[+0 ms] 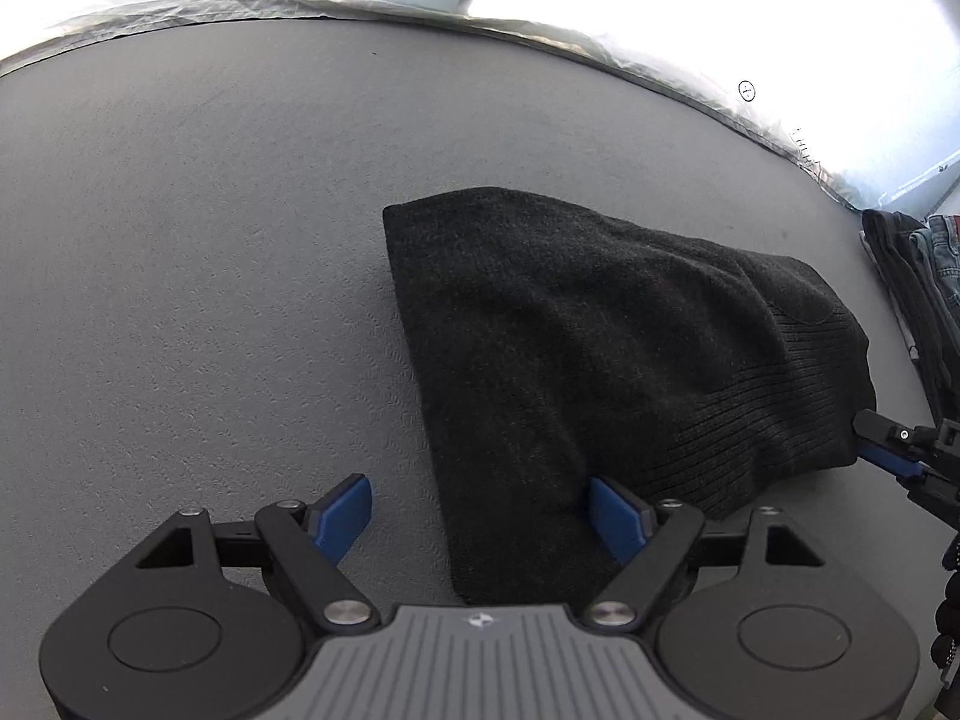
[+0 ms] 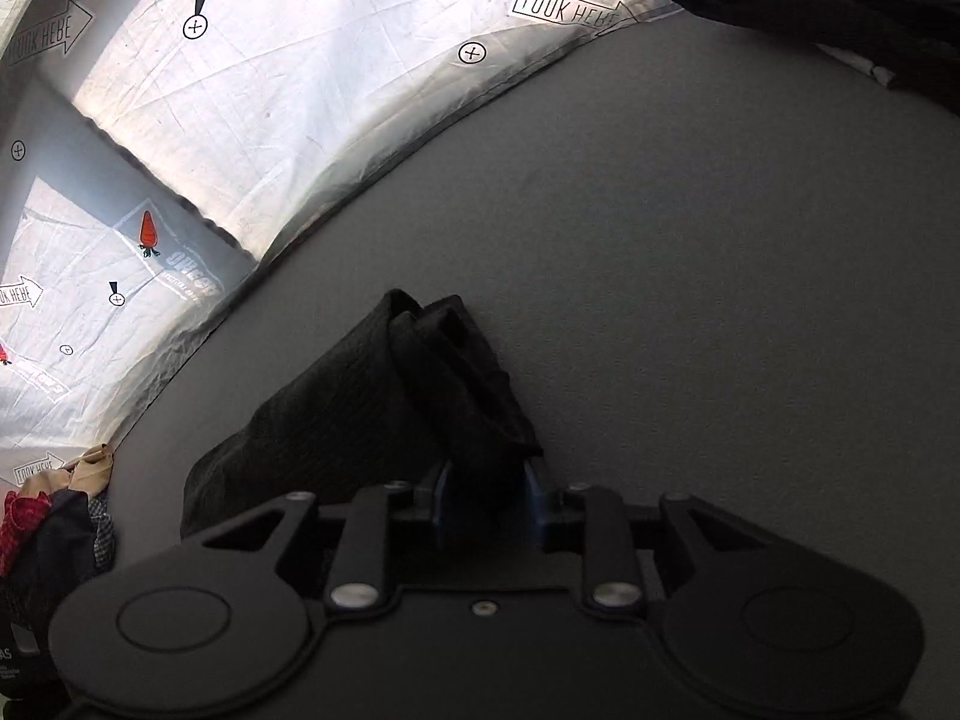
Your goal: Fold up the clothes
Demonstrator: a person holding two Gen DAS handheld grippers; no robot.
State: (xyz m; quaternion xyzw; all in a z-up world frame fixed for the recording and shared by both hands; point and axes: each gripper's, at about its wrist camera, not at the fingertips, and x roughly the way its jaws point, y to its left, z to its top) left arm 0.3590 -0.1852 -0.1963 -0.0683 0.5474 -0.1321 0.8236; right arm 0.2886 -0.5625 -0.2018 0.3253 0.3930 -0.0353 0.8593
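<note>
A dark charcoal knitted garment (image 1: 600,348), soft and ribbed at one end, is seen folded into a thick bundle on the flat grey table (image 1: 210,240). It lies near the middle of the table, a little toward the right side in the left wrist view.

The left gripper (image 1: 483,516) is held wide apart. Nothing is pressed by its blue pads. One blue pad is over the bare table and the other is over the near edge of the knit, so the left corner of the bundle sits between them.

The right gripper (image 2: 489,495) is held narrow. A bunched end of the garment is seen between its blue pads (image 2: 443,498). Whether the cloth is squeezed or only lying loose there cannot be told for sure; it looks to be lightly held at most.

The fold looks nearly done. The step in hand is judged to be setting the bundle down neatly and letting go. To do it well, the bunched end should be laid flat before the pads are opened all the way, so no lump is left. The gripper should then be drawn straight back, so the top layer is not dragged. The edges should be lined up and patted smooth.

A pile of other folded dark and blue clothes (image 1: 918,264) is seen at the table's far right edge.
</note>
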